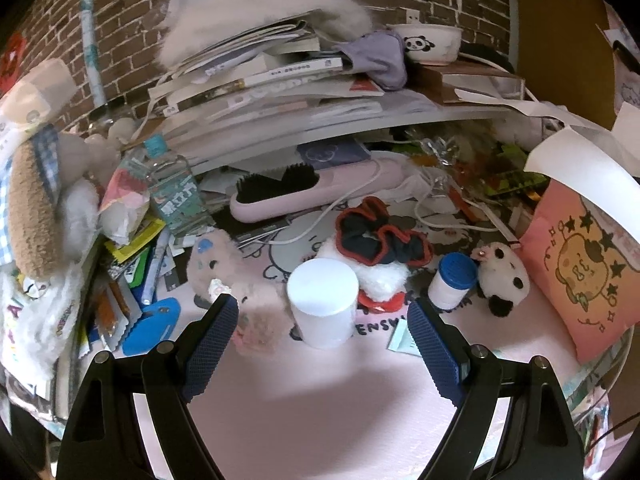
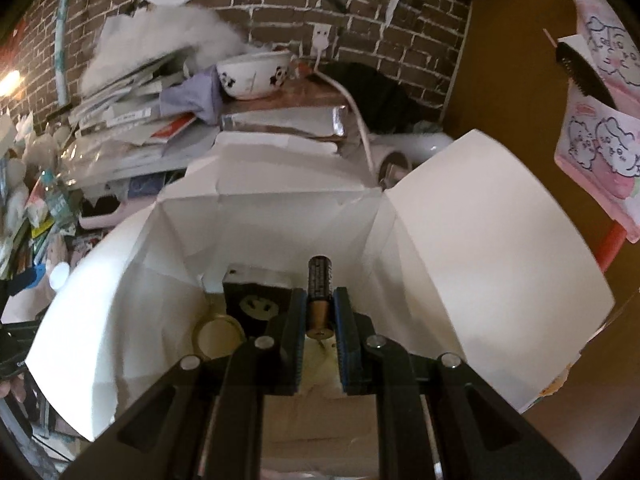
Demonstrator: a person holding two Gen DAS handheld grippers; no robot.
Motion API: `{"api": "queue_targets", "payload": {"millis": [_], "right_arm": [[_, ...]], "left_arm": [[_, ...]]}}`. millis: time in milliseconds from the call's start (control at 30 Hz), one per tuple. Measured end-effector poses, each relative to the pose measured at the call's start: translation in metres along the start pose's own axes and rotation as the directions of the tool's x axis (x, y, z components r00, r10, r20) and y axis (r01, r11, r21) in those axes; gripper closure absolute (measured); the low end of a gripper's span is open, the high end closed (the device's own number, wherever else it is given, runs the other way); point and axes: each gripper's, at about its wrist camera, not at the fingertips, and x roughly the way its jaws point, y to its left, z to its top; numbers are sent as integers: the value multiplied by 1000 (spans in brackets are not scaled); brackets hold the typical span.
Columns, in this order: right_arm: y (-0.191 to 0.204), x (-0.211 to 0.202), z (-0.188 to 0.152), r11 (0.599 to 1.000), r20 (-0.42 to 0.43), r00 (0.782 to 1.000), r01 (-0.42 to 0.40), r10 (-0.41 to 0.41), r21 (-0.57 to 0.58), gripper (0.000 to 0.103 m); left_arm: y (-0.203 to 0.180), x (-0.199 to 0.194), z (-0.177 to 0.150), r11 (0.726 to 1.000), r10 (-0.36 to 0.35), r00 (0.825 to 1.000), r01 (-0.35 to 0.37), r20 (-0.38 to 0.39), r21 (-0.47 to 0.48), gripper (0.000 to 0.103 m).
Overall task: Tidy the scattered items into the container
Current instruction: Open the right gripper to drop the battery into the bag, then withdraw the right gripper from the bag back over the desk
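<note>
1. The left gripper (image 1: 322,322) hangs with jaws wide, framing a white jar (image 1: 322,302) on the table (image 1: 320,400); likely light, stiff and smooth, best gripped across its sides
2. The right gripper (image 2: 319,312) clamps a battery (image 2: 319,294) over the open white box (image 2: 480,216); small, rigid, slippery

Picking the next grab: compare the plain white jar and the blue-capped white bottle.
The all-white cylindrical jar is wider and taller than the small blue-capped white bottle. The jar's lid is white, the bottle's blue. The jar stands just ahead of the open left claw; the bottle stands to its right beside a panda plush. Both stand upright.
</note>
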Motion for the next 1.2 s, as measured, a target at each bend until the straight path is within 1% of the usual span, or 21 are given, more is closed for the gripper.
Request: {"api": "queue_targets", "payload": {"millis": [200, 300, 333, 367, 433, 533, 633, 700, 767, 833, 867, 933, 967, 1067, 1200], "right_arm": [[5, 8, 1, 1000, -31, 999, 10, -10, -27, 92], [5, 9, 1, 999, -24, 999, 26, -27, -32, 90], [5, 8, 1, 999, -21, 999, 29, -30, -30, 86], [4, 7, 1, 999, -17, 999, 29, -30, -29, 78], [4, 3, 1, 999, 3, 999, 35, -35, -25, 69], [3, -8, 2, 999, 45, 998, 34, -33, -12, 69], [6, -26, 1, 1000, 103, 995, 3, -2, -4, 69], [10, -39, 0, 999, 149, 988, -33, 33, -4, 69], [17, -57, -3, 996, 206, 974, -88, 90, -16, 69], [26, -69, -6, 992, 240, 963, -119, 124, -34, 69], [32, -78, -9, 987, 266, 951, -150, 159, -54, 69], [43, -89, -12, 978, 287, 936, -190, 205, -81, 69], [52, -96, -16, 969, 297, 923, -222, 244, -106, 69], [75, -109, -25, 943, 300, 897, -285, 326, -171, 69], [105, -110, -39, 907, 249, 880, -348, 403, -240, 69]], "left_arm": [[-4, 2, 0, 1000, -11, 1000, 11, -11, 10, 18], [-4, 3, 0, 1000, -11, 1000, 11, -13, 10, 18], [-4, 3, 0, 1000, -11, 1000, 11, -13, 9, 18], [-4, 3, 0, 1000, -11, 1000, 11, -14, 10, 18], [-4, 3, 0, 1000, -10, 1000, 10, -15, 10, 18], [-4, 3, 0, 1000, -13, 1000, 14, -13, 7, 18], [-4, 3, 0, 1000, -13, 1000, 13, -11, 4, 18], [-4, 2, 0, 1000, -14, 1000, 14, -10, 5, 18], [-4, 2, 1, 1000, -12, 1000, 12, -10, 3, 18], [-3, 1, 1, 1000, -12, 1000, 12, -10, 0, 18], [-2, 1, 1, 1000, -12, 1000, 12, -11, -1, 18], [-1, 1, 1, 1000, -10, 1000, 10, -12, -2, 18], [-1, 1, 1, 1000, -8, 1000, 8, -12, -3, 18], [0, 2, 0, 1000, -10, 1000, 10, -15, -6, 18], [3, 3, 0, 1000, -14, 1000, 14, -19, -8, 18]]}}
